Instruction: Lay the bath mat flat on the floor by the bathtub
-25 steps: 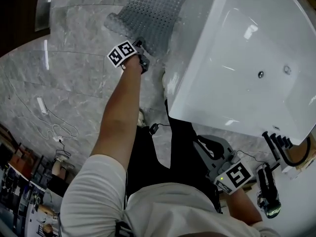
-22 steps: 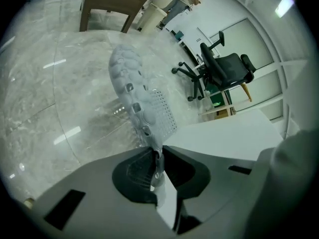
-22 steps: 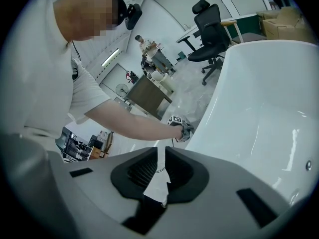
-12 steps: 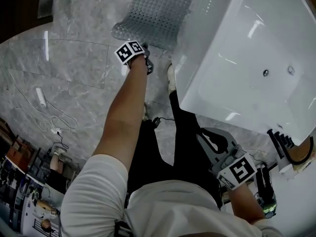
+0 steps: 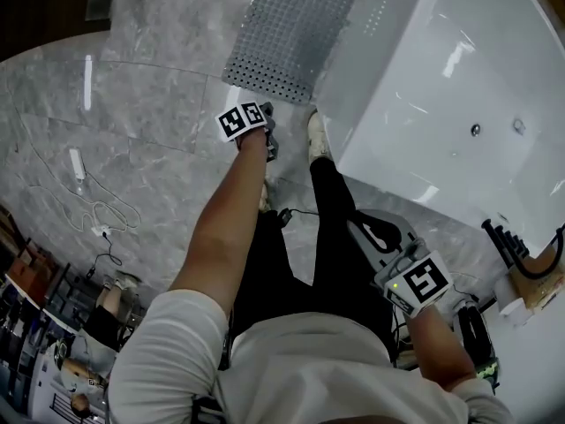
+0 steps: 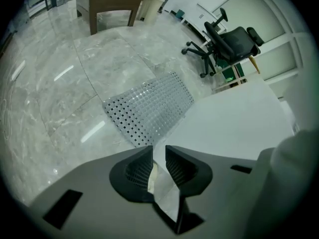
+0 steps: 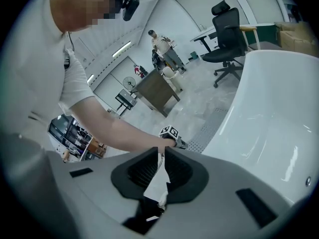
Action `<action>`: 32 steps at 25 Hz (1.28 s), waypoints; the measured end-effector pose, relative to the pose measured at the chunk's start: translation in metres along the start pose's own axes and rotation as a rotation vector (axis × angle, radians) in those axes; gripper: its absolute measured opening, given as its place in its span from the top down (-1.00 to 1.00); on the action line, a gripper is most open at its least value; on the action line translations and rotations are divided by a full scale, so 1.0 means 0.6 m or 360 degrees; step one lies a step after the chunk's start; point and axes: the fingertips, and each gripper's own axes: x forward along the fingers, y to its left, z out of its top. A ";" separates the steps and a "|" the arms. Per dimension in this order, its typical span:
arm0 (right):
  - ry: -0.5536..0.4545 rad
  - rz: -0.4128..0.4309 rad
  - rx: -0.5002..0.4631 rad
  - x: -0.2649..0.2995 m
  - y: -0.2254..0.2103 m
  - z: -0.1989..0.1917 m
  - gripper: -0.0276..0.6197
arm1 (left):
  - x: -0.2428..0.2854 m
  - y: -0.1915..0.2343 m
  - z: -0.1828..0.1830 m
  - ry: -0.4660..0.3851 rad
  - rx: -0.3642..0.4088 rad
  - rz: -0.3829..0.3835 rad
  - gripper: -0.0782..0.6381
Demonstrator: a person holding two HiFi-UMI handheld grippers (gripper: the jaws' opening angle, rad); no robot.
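Observation:
The grey perforated bath mat (image 5: 291, 34) lies flat on the marble floor, its long side against the white bathtub (image 5: 441, 87). My left gripper (image 5: 267, 132) hovers just off the mat's near edge, apart from it. In the left gripper view the mat (image 6: 149, 111) is ahead of the left gripper (image 6: 159, 151), whose jaws stand narrowly open with nothing between them. My right gripper (image 5: 381, 237) hangs back by my hip, beside the tub's near end. In its own view the right gripper (image 7: 162, 152) is shut and empty.
My shoe (image 5: 318, 135) stands by the tub corner next to the mat. A white cable (image 5: 101, 223) trails on the floor at left. Black tap fittings (image 5: 503, 246) sit on the tub's rim. An office chair (image 6: 229, 39) and a wooden cabinet (image 6: 112, 4) stand beyond the mat.
A second ago the mat's near left corner was raised and curled at my left gripper. Now the mat lies flat and the left gripper has drawn back from it. The right gripper barely moved.

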 end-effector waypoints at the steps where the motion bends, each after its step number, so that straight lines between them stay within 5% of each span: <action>1: 0.0002 -0.0001 -0.0015 0.004 0.008 -0.006 0.76 | -0.016 0.005 -0.008 0.0015 0.0045 0.0005 0.54; 14: -0.0159 -0.0084 -0.0153 0.011 0.185 -0.032 0.82 | -0.266 0.014 -0.085 -0.0015 0.0416 -0.0198 0.55; 19: -0.0221 -0.0082 -0.0248 0.014 0.285 -0.040 0.85 | -0.380 0.018 -0.140 0.0013 0.0656 -0.0313 0.55; 25: -0.0298 -0.0173 -0.0336 -0.006 0.392 -0.053 0.89 | -0.543 -0.028 -0.221 0.0038 0.1020 -0.0668 0.55; 32: -0.0355 -0.0231 -0.0407 -0.033 0.532 -0.089 0.89 | -0.773 0.001 -0.309 -0.0033 0.1338 -0.0907 0.60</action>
